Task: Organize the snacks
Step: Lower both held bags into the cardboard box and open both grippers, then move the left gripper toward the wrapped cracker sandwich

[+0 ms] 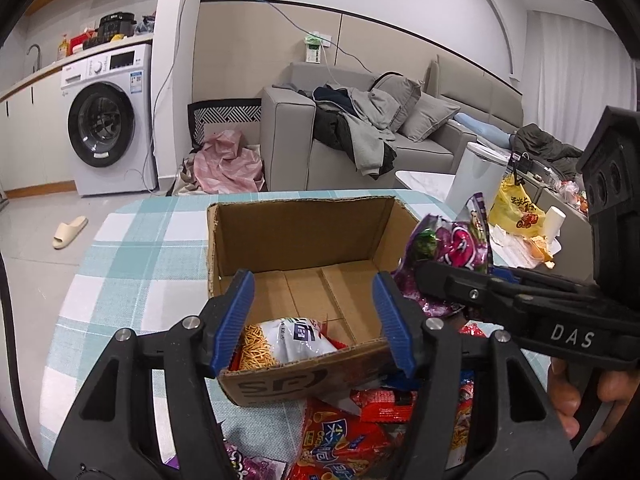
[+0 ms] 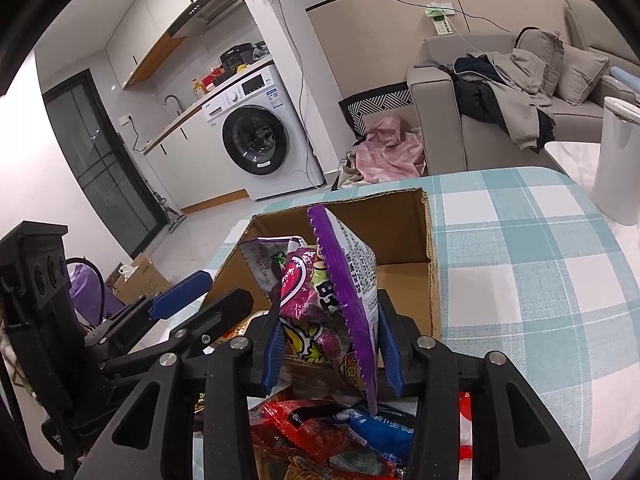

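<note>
Right gripper (image 2: 332,354) jaws clamp purple snack bag (image 2: 336,280); left gripper (image 1: 312,320) spread; box (image 1: 280,388) reads "SF".

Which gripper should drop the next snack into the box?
Right. The right gripper already clamps the purple snack bag by the cardboard box. The left gripper is open and empty over the box.

"DAS" in white capitals on black arm of right gripper (image 1: 496,276). "SF" in dark print on near outer wall of cardboard box (image 1: 280,386). Chinese characters on snack packets and yellow bag (image 1: 516,210); not legible enough to transcribe.
</note>
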Motion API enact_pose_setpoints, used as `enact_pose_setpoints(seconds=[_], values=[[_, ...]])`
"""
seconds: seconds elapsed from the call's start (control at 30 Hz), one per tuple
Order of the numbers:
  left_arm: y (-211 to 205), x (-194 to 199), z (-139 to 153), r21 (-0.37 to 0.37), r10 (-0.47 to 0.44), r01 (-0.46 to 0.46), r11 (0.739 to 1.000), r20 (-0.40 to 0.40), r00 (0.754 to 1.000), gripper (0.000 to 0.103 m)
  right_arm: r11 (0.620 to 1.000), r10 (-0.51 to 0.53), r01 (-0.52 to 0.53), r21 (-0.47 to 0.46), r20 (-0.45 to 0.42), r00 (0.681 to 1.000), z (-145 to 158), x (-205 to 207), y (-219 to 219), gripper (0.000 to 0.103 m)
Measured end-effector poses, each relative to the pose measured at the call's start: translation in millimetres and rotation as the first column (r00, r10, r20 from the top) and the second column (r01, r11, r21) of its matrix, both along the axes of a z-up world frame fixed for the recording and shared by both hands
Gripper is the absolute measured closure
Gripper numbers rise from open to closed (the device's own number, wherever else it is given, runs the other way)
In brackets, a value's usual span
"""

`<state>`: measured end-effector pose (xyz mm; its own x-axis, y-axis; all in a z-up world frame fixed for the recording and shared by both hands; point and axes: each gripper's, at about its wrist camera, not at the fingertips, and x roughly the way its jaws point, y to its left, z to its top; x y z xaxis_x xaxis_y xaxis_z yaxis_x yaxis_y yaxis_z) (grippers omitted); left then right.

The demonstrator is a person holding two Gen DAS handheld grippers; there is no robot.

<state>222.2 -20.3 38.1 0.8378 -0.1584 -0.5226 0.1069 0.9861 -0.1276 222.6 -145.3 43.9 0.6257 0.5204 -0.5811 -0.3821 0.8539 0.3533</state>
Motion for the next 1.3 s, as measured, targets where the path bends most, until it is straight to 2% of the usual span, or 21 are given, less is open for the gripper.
enact_pose_setpoints(seconds=[0.1, 0.13, 0.17, 0.2, 0.33, 0.4, 0.5, 0.87, 1.3], values=[[4, -7, 3, -0.008, 0.000, 0.000, 1.000, -0.002, 1.000, 0.041, 1.000, -0.017, 0.017, -0.008, 0.028, 0.999, 5, -5, -3, 0.045], [6, -10, 5, -0.014, 0.006, -0.006, 1.000, -0.004, 1.000, 0.039, 1.000, -0.024, 0.024, -0.006, 0.033, 0.999, 6, -6, -5, 0.033], [7, -13, 6, -0.017, 0.009, -0.009, 1.000, -0.007, 1.000, 0.030, 0.999, -0.033, 0.033, 0.001, 0.040, 0.999, 9, -7, -9, 0.018], [9, -17, 7, -0.018, 0.013, -0.013, 1.000, -0.007, 1.000, 0.020, 0.999, -0.038, 0.038, 0.012, 0.050, 0.998, 10, -10, -12, 0.013], [12, -41, 11, -0.013, 0.010, -0.010, 1.000, -0.003, 1.000, 0.015, 0.999, -0.039, 0.040, -0.007, 0.072, 0.997, 16, -20, -20, 0.003], [13, -52, 11, -0.002, 0.018, -0.018, 1.000, -0.008, 1.000, 0.001, 0.999, -0.038, 0.039, -0.020, 0.075, 0.996, 16, -26, -22, 0.001], [12, -73, 12, 0.020, 0.023, -0.024, 1.000, 0.015, 1.000, 0.001, 0.999, -0.021, 0.022, -0.023, 0.073, 0.997, 16, -37, -26, 0.000], [7, -132, 19, 0.050, 0.014, -0.015, 0.999, 0.019, 1.000, 0.001, 0.999, 0.012, -0.009, -0.034, 0.080, 0.997, 18, -78, -35, 0.000], [22, -175, 23, 0.030, 0.059, -0.059, 0.998, 0.011, 0.998, 0.001, 0.993, 0.037, -0.025, -0.115, 0.101, 0.994, 9, -115, -41, 0.000]])
